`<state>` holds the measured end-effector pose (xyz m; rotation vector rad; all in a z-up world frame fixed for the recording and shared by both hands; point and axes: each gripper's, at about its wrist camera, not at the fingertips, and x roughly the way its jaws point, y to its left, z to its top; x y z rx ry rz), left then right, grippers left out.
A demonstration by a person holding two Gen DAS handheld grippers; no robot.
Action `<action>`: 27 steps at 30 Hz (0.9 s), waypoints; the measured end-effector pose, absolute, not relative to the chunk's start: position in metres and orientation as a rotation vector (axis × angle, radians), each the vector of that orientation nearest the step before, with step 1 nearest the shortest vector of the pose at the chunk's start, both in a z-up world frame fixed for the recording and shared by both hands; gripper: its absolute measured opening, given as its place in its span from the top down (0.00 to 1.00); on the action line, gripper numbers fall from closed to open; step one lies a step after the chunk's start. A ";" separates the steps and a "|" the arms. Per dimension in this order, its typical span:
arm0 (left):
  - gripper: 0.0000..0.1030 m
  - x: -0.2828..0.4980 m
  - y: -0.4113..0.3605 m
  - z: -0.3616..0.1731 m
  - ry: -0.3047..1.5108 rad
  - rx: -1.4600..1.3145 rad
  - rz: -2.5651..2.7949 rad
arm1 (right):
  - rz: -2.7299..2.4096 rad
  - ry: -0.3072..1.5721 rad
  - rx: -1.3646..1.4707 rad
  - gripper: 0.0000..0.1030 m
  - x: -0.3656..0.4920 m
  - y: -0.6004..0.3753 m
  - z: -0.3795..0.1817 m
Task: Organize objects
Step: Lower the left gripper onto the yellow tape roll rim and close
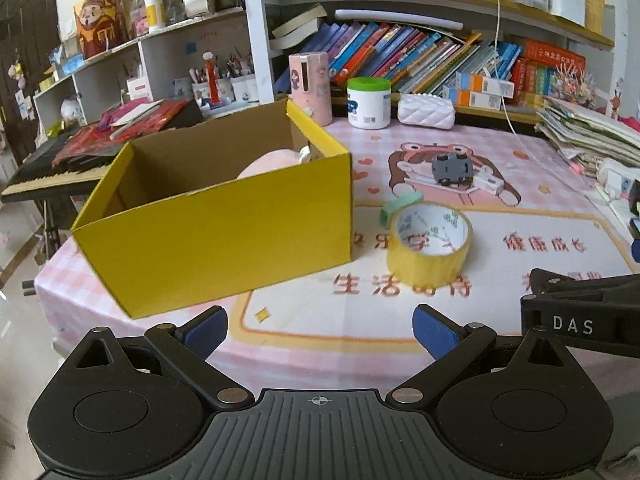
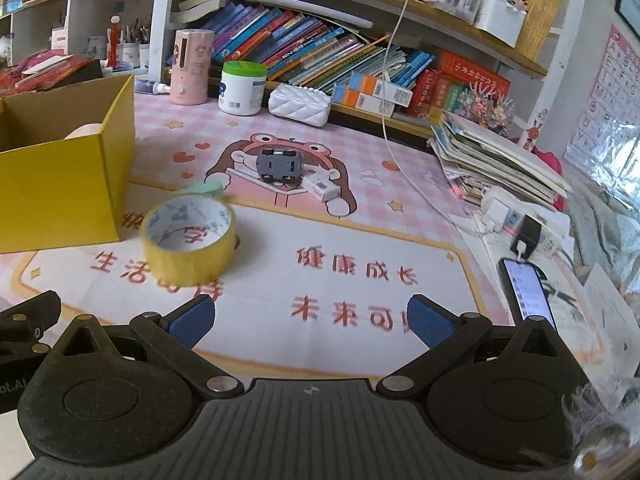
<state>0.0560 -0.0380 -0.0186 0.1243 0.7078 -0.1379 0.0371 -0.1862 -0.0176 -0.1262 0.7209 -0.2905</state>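
Observation:
A yellow cardboard box [image 1: 224, 236] [image 2: 60, 184] stands open on the pink table mat, with a pink soft thing [image 1: 272, 162] inside it. Just right of the box lies a roll of yellow tape [image 1: 428, 244] [image 2: 190, 240], and a small green object [image 1: 400, 206] [image 2: 202, 189] sits behind the roll. Farther back a grey toy car [image 1: 450, 168] [image 2: 278, 164] rests upside down beside a small white box [image 1: 489, 182] [image 2: 322, 188]. My left gripper [image 1: 320, 330] is open near the table's front edge, short of the box and tape. My right gripper [image 2: 310, 320] is open too, empty, right of the tape.
A pink cylinder [image 2: 190, 66], a white green-lidded jar [image 2: 242, 88] and a white quilted case [image 2: 300, 104] line the back under bookshelves. A paper stack [image 2: 500, 156], chargers and a lit phone [image 2: 526, 292] crowd the right side. A keyboard [image 1: 52, 172] sits left of the table.

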 end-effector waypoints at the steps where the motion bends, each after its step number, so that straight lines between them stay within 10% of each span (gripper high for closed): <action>1: 0.03 0.060 -0.042 -0.018 0.707 0.118 -0.139 | -0.284 0.721 -0.128 0.00 0.041 -0.189 -0.017; 27: 0.04 0.127 -0.135 -0.030 0.725 0.067 -0.118 | -0.118 0.672 -0.005 0.00 0.131 -0.296 -0.014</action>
